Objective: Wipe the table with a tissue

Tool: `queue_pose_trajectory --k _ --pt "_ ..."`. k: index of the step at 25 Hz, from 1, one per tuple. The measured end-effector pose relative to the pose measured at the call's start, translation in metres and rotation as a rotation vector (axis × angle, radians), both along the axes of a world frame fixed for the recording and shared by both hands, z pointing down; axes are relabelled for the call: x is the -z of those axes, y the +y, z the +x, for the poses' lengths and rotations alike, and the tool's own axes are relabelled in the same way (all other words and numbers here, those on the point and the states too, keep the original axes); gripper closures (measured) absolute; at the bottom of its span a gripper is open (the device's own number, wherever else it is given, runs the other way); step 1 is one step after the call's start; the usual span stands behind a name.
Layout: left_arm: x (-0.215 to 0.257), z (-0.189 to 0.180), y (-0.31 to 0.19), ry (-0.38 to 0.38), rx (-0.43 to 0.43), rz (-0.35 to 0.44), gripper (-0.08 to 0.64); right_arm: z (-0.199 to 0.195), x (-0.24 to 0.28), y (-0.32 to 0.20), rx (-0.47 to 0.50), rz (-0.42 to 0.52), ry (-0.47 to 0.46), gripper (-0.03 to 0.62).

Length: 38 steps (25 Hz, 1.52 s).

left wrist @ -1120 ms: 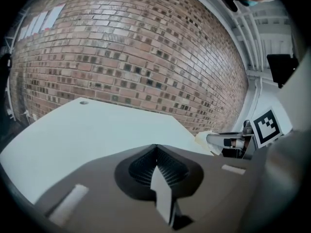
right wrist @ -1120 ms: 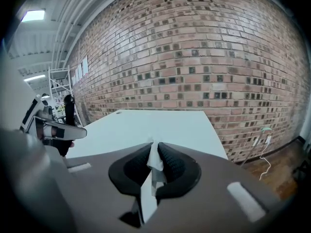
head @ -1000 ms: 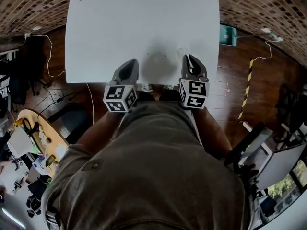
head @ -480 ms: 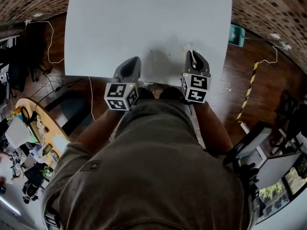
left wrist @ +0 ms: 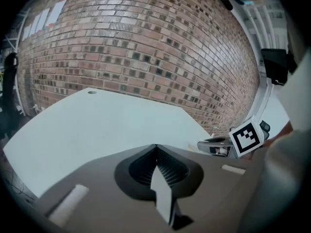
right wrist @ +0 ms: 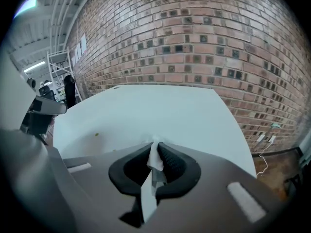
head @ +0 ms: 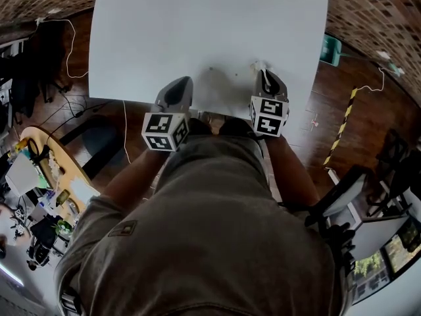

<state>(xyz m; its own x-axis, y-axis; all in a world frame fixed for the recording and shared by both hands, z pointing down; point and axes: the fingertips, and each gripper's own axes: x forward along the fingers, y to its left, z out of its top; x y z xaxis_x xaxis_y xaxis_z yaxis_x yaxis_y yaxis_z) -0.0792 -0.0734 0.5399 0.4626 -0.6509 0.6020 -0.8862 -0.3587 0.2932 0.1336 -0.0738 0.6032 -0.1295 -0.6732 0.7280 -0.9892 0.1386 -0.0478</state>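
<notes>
The white table fills the upper head view. My right gripper hangs over its near edge, shut on a small white tissue pinched between the jaws; a tip of the tissue pokes out ahead of it. A little speck lies on the table left of that gripper. My left gripper is at the near edge too, shut with nothing between its jaws. From the left gripper view the right gripper shows at the right, over the table.
A brick wall stands beyond the table's far edge. A small round hole sits near the far left corner. Cables and a cluttered round desk are on the wooden floor to the left. A teal box lies at the right.
Both grippers have shifted slightly toward the far side along the table's near edge; the right one still holds the tissue. The head view has drifted, showing more of the table's right side.
</notes>
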Motion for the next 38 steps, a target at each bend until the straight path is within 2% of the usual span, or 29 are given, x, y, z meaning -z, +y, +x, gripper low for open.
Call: queue_pose_trajectory --k 17,28,38 --pt "0.008 -0.026 0.005 0.011 0.037 0.022 0.558 -0.036 -0.003 0.006 0.082 -0.031 0.006 0.558" --pt "0.016 -0.043 0.014 0.008 0.059 0.042 0.558 -0.072 -0.001 0.014 0.145 -0.036 -0.019 0.559" --pt "0.021 -0.033 0.02 0.003 0.038 0.064 0.558 -0.081 -0.001 0.033 0.196 -0.053 -0.032 0.559"
